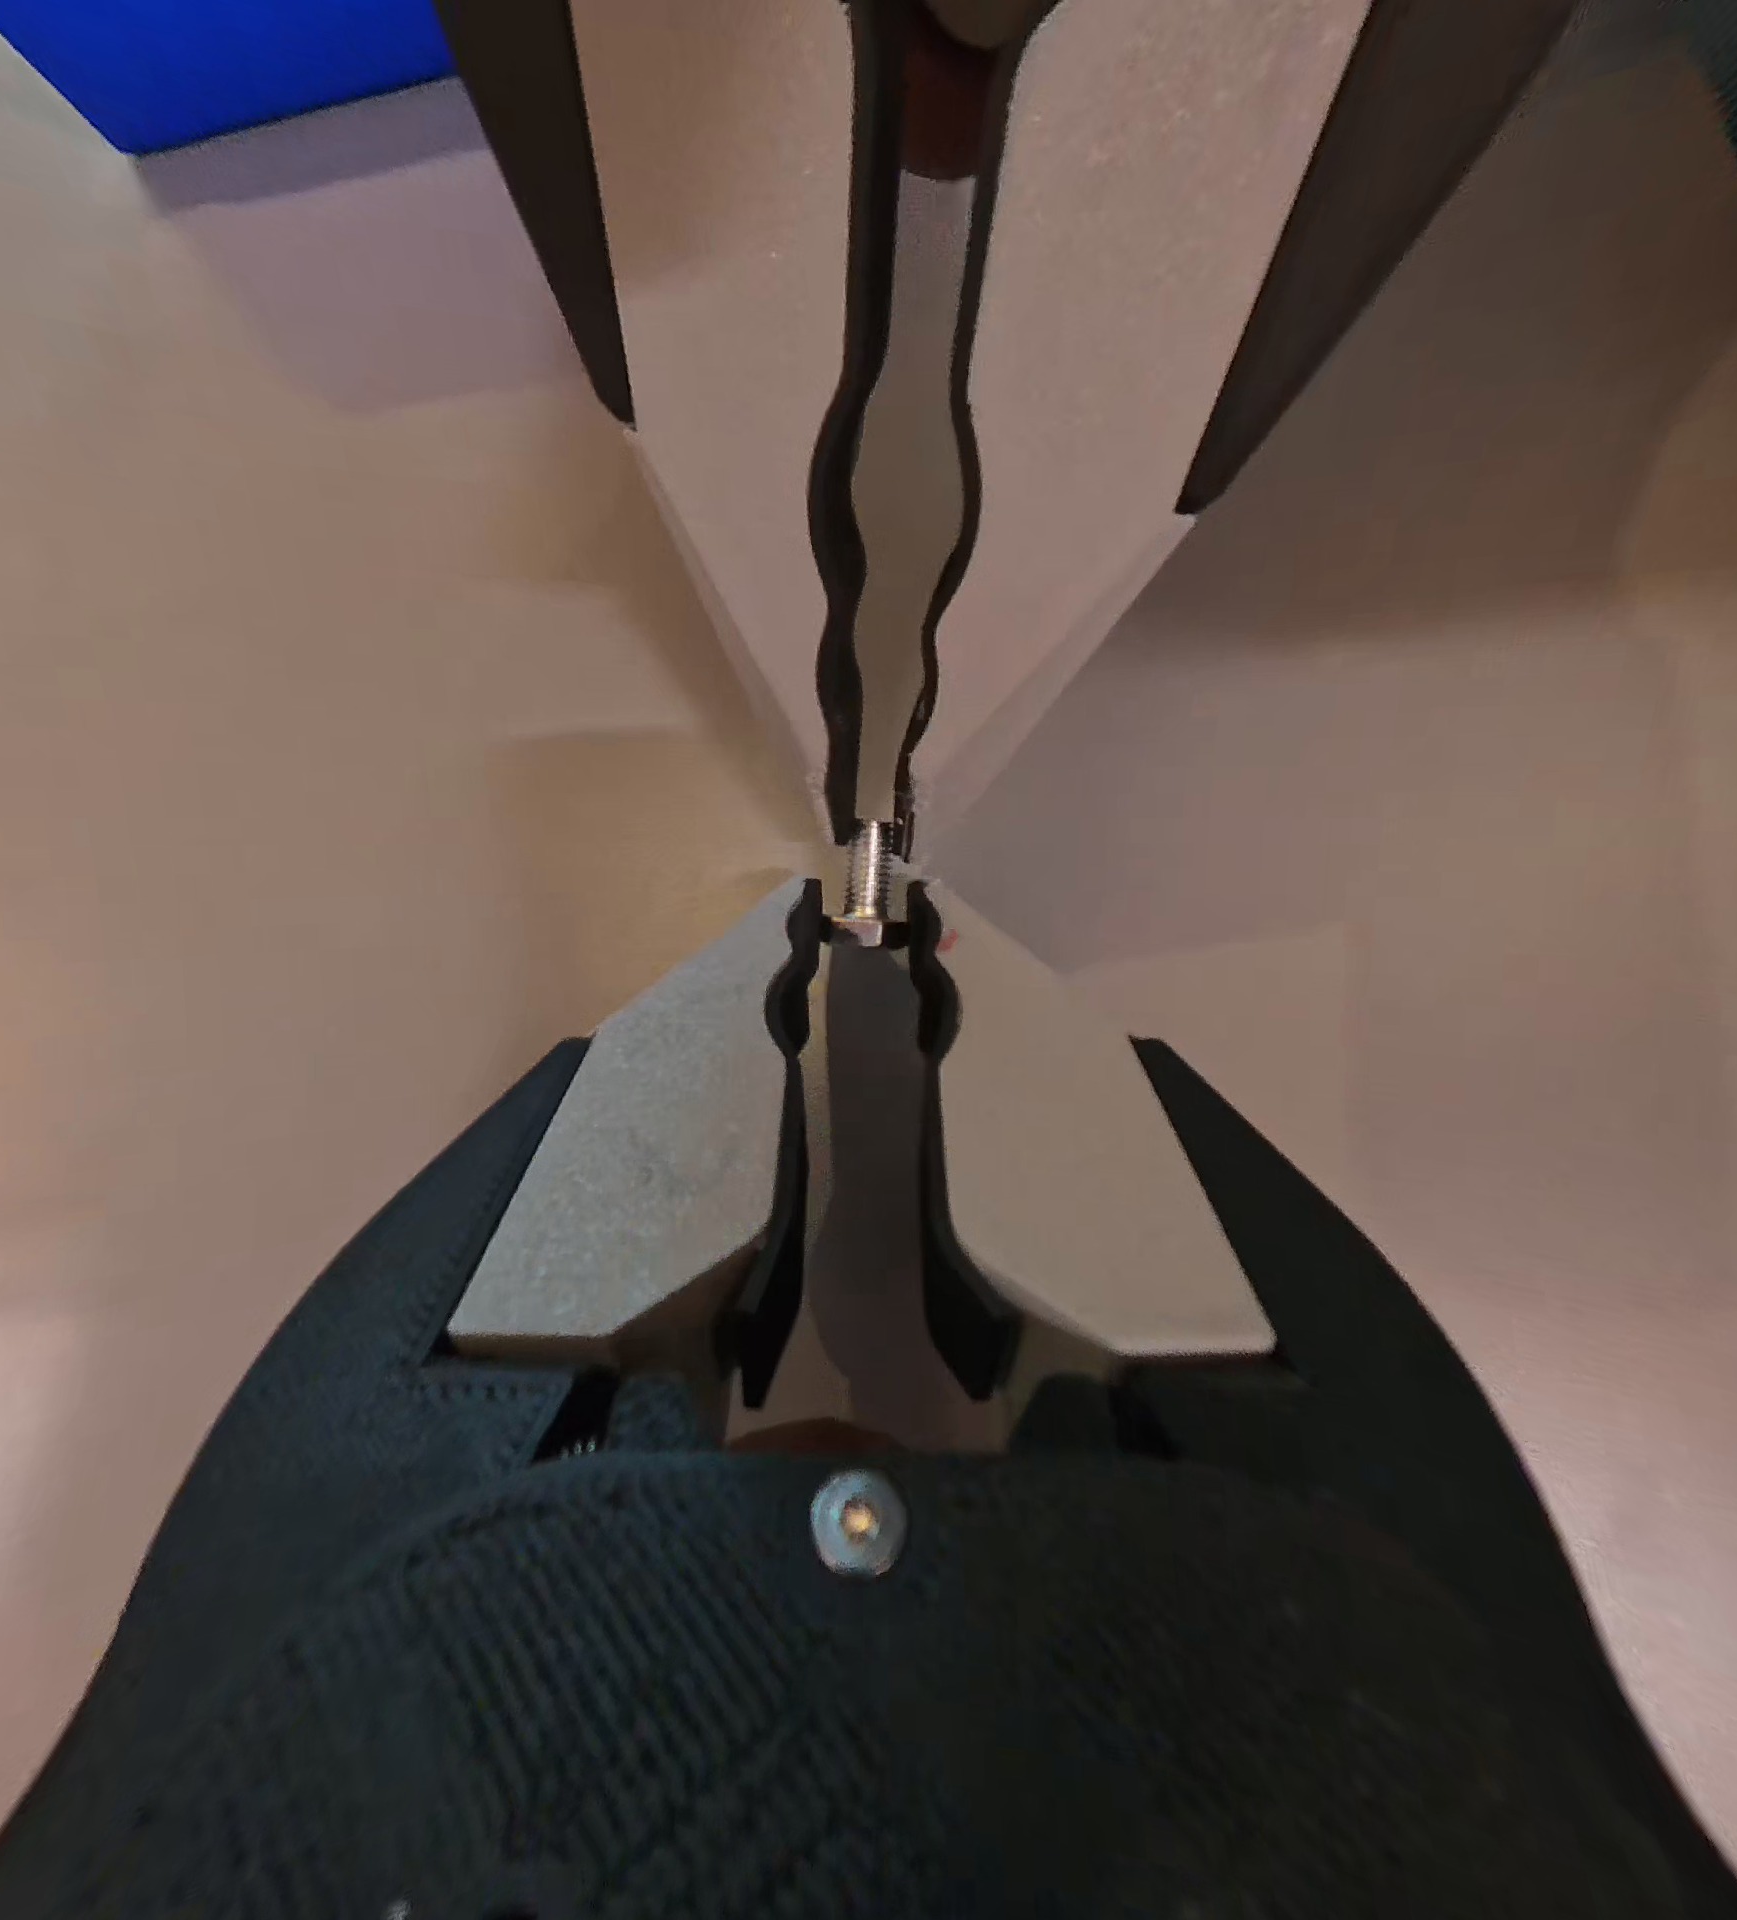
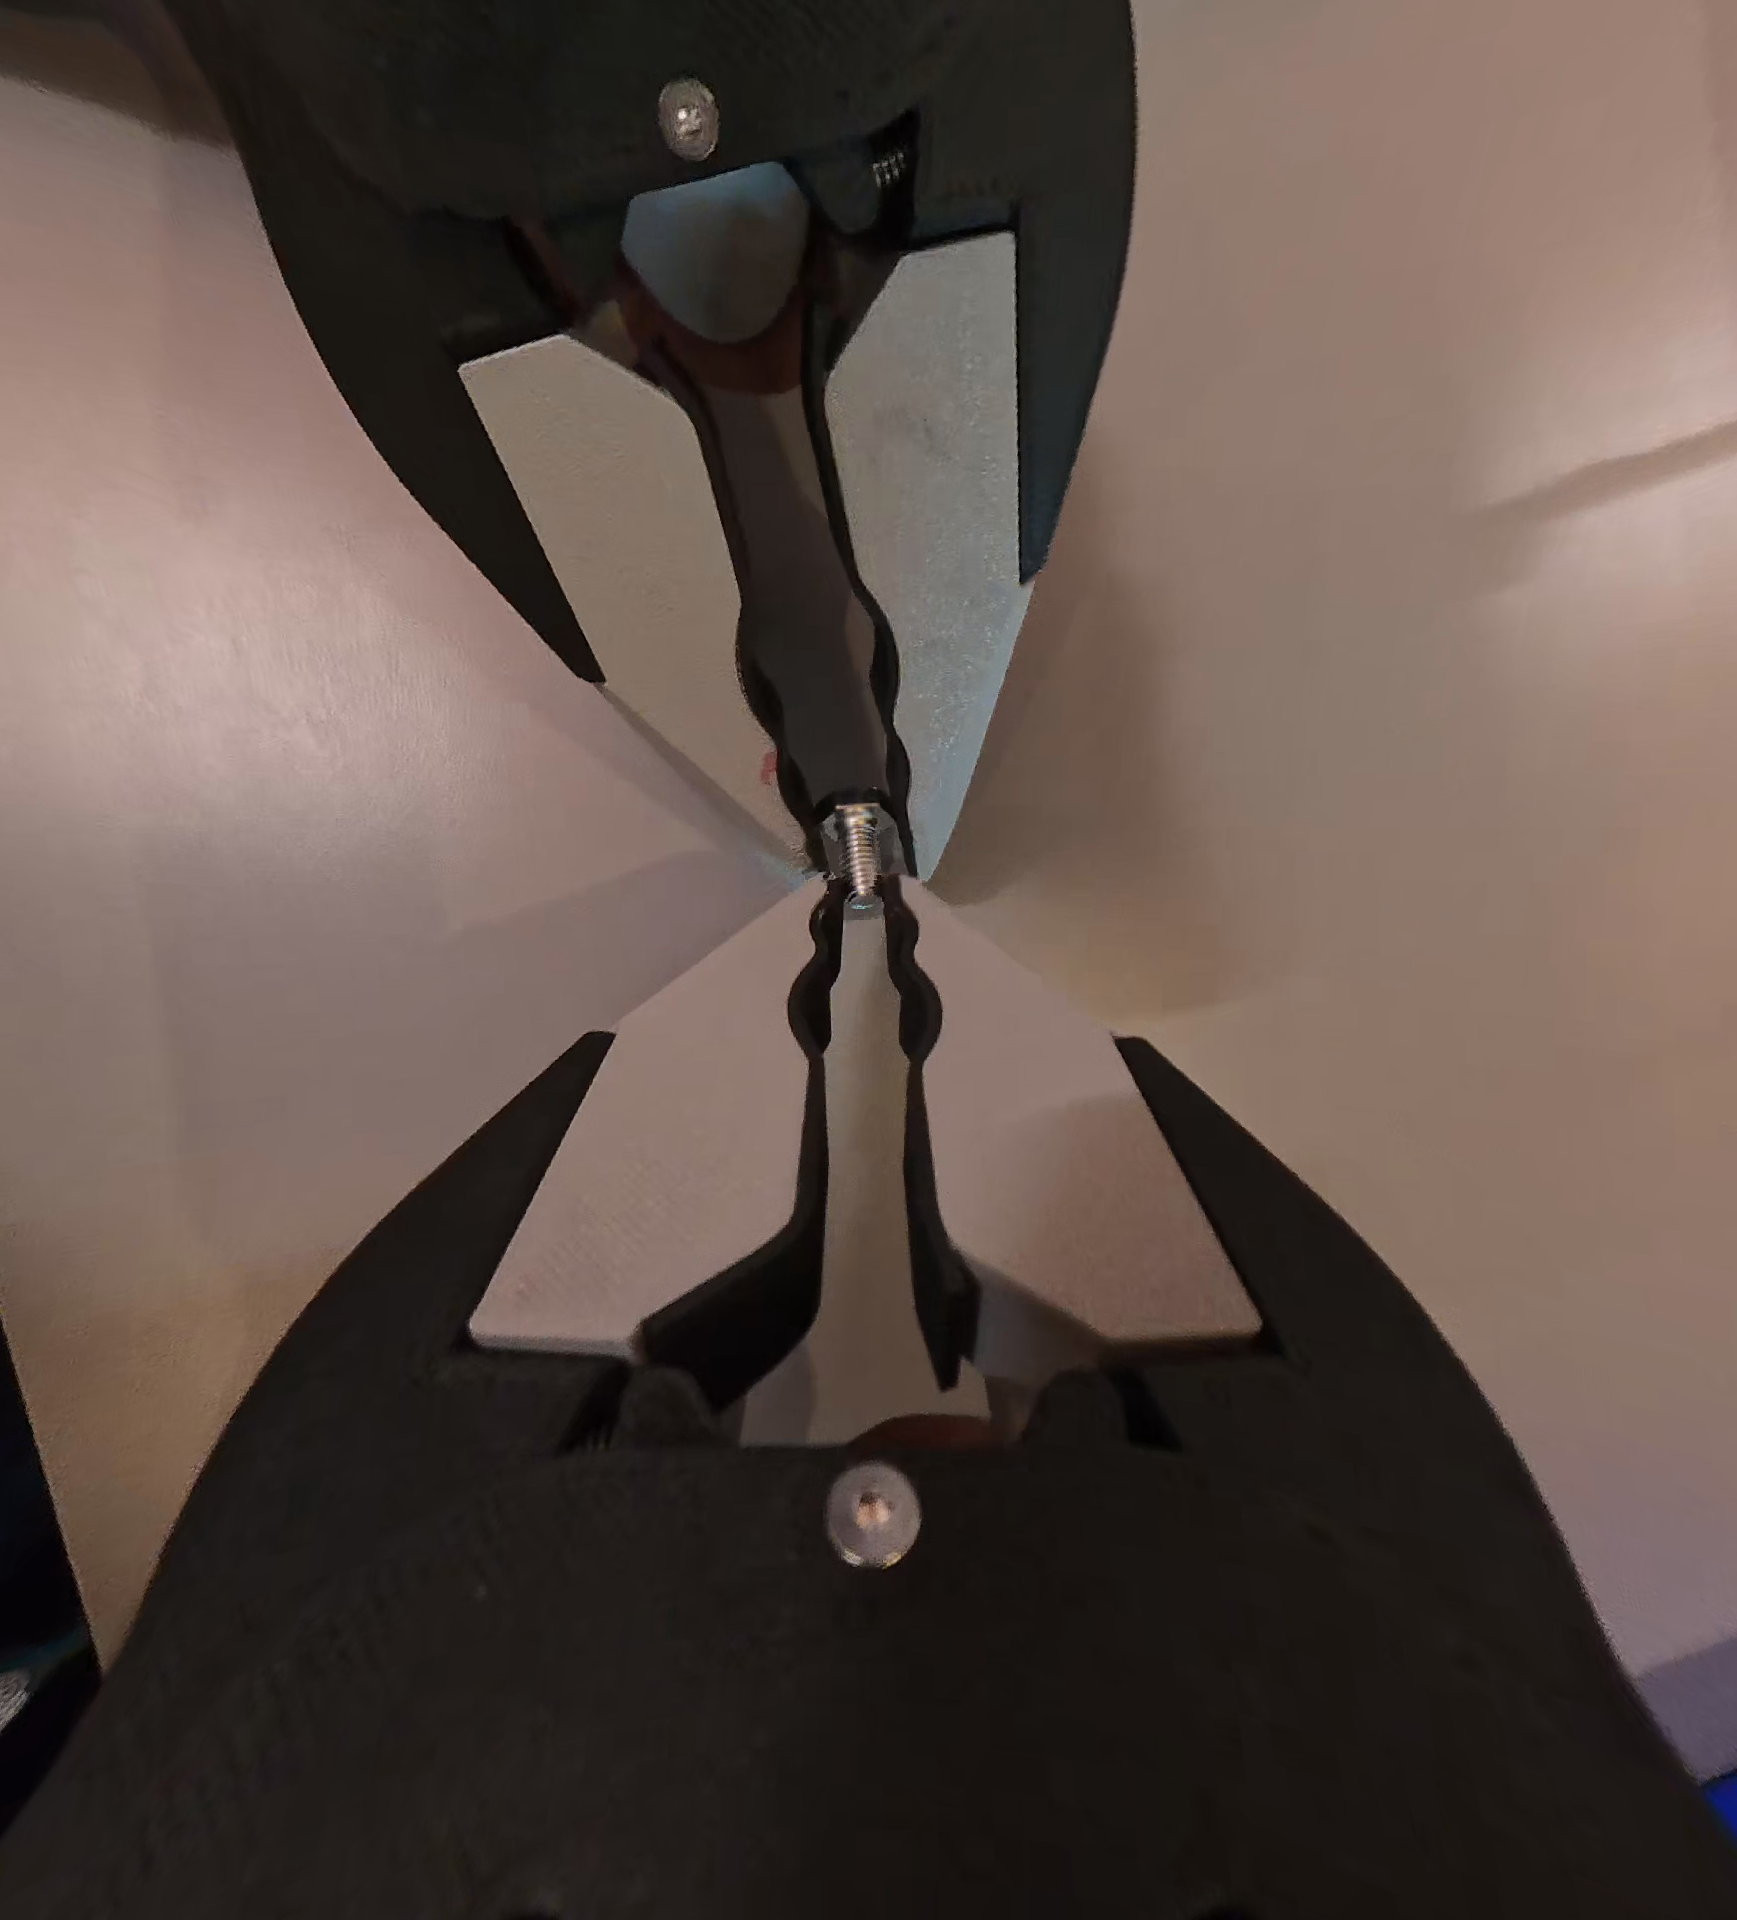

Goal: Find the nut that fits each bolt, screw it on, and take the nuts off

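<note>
At frame centre I see the short shiny threaded steel bolt point(image 1: 866, 885): my black wavy-edged left gripper point(image 1: 865, 928) clamps its hex head, my right gripper point(image 2: 859, 909) pinches a small silver hex nut point(image 2: 860, 910) at the thread's tip, above a matte beige tabletop point(image 1: 220, 831).

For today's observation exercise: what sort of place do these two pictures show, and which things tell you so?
Probably an indoor workbench or tabletop, though little shows. A plain pale surface fills the background, with a blue object at its edge. Over it, the left gripper holds a bolt while the right gripper meets its tip.
</note>
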Demonstrator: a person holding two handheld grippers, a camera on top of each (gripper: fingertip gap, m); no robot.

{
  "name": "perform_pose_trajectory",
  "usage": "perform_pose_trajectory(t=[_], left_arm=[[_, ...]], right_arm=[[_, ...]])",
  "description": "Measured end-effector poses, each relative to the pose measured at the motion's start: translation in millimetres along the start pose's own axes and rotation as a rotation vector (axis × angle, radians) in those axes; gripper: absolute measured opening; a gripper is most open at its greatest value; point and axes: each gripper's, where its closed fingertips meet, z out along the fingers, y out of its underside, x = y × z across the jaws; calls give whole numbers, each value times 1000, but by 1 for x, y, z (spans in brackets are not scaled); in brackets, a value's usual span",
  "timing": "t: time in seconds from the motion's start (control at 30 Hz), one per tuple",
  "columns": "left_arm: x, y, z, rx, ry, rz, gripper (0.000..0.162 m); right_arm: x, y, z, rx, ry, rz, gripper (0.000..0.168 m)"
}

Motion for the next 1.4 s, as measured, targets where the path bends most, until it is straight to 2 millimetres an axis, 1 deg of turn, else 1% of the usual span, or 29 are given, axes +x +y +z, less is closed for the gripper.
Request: perform_pose_trajectory(t=[0.07, 0.13, 0.23, 0.3, 0.33, 0.4, 0.47, 0.53, 0.63, 0.7, 0.77, 0.97, 1.07, 1.2, 1.3, 1.4], left_arm=[[-3, -2, -2, 7, -20, -5, 14], [-10, -7, -7, 40, -47, -29, 14], [-20, -24, -21, 154, -73, -73, 14], [-22, -37, -32, 250, -64, -109, 14], [-24, -43, -37, 295, -57, -128, 14], [-25, -53, -46, 369, -48, -154, 14], [-28, -58, -51, 413, -49, -182, 14], [-31, -60, -54, 436, -56, -198, 14], [-28, -61, -53, 439, -50, -180, 14], [-25, -62, -50, 429, -50, -169, 14], [-25, -60, -47, 408, -65, -157, 14], [-27, -56, -42, 395, -48, -198, 14], [-30, -51, -42, 381, -56, -207, 19], [-32, -48, -40, 365, -67, -211, 19], [-31, -47, -37, 352, -77, -204, 14], [-31, -47, -37, 352, -73, -207, 13]], right_arm=[[3, -4, -3, 34, 17, 10, 5], [9, -12, -9, 114, 40, 55, 5], [19, -24, -25, 294, 44, 140, 6], [26, -31, -39, 419, 50, 204, 16], [28, -35, -46, 481, 52, 222, 17], [29, -40, -54, 561, 59, 250, 13], [31, -43, -58, 598, 74, 267, 17], [24, -49, -61, 648, 12, 282, 17], [25, -55, -65, 716, -26, 336, 13], [26, -55, -63, 709, -35, 343, 7], [25, -54, -60, 696, -32, 330, 5], [28, -50, -54, 621, -27, 327, 4], [36, -41, -52, 563, 10, 330, 4], [36, -37, -50, 539, -42, 370, 4], [37, -32, -44, 476, -52, 375, 5], [37, -33, -44, 449, -50, 360, 4]])
